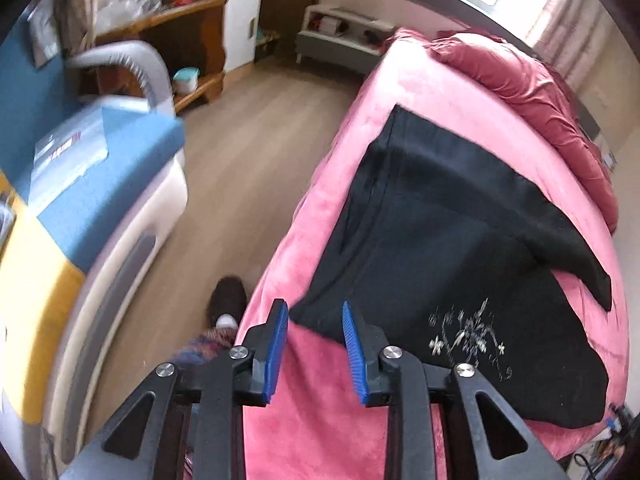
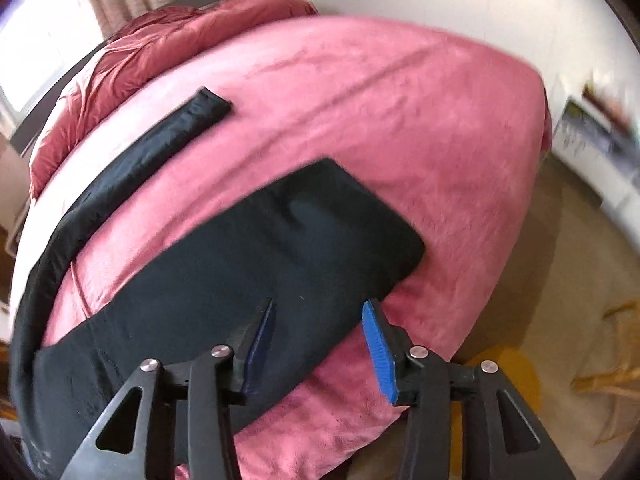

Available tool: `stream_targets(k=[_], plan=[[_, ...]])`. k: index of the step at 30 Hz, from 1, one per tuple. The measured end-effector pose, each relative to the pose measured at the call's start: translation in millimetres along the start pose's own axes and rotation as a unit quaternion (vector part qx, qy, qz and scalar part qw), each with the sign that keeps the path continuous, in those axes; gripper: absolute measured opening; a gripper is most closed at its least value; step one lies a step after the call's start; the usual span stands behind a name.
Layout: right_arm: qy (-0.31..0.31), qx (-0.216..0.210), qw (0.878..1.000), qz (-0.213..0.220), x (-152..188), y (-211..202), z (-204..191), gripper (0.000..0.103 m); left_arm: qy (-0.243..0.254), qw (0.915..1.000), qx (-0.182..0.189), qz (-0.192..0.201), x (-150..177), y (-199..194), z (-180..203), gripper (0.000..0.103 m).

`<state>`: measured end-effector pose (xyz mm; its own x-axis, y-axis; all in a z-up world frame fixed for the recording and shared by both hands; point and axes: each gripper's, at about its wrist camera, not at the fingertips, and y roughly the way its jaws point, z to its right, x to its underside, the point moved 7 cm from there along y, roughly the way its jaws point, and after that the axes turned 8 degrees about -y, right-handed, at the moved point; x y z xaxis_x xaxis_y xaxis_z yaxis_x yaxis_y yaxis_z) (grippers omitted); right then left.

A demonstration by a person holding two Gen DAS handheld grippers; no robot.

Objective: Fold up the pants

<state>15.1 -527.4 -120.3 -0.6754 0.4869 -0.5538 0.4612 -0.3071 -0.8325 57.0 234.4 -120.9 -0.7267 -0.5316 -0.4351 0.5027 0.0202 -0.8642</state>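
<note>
Left gripper [image 1: 315, 312]: black angular linkage arms with triangular cut-outs, round silver screw heads at the joints, and blue ribbed pads [image 1: 277, 350] on the inner faces of both fingers. Right gripper [image 2: 320, 312]: same build, same blue ribbed pads [image 2: 380, 354]. The person's foot [image 1: 227, 300] wears a dark fuzzy slipper below a multicoloured patterned trouser leg [image 1: 208, 346].

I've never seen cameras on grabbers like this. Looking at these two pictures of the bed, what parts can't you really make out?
- Black fabric pants: in the right wrist view, the waist end runs under the gripper frame and off the lower left edge.
- Pale embroidered flower pattern on them: in the left wrist view, too small and blurred to read.
- Blue and yellow cushioned furniture: in the left wrist view, smeared by motion blur.
- Items on the brown wooden shelf: too far away.
</note>
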Motion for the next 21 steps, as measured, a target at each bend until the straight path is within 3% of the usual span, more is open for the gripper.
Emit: stream_targets(k=[8, 15, 21], plan=[[-0.110, -0.092, 0.990, -0.008, -15.9, 9.5, -128.2, 0.055, 0.019, 0.9985, 0.051, 0.000, -47.7, 22.0, 52.0, 0.034], [-0.197, -0.157, 0.967, -0.032, -9.5, 25.5, -242.8, 0.055, 0.053, 0.9973, 0.050, -0.012, -86.4, 58.1, 99.4, 0.036], [-0.242, -0.181, 0.952, -0.040, -13.5, 35.0, -306.7, 0.055, 0.061, 0.9968, 0.046, -0.025, -114.4, 91.5, 124.8, 0.037]])
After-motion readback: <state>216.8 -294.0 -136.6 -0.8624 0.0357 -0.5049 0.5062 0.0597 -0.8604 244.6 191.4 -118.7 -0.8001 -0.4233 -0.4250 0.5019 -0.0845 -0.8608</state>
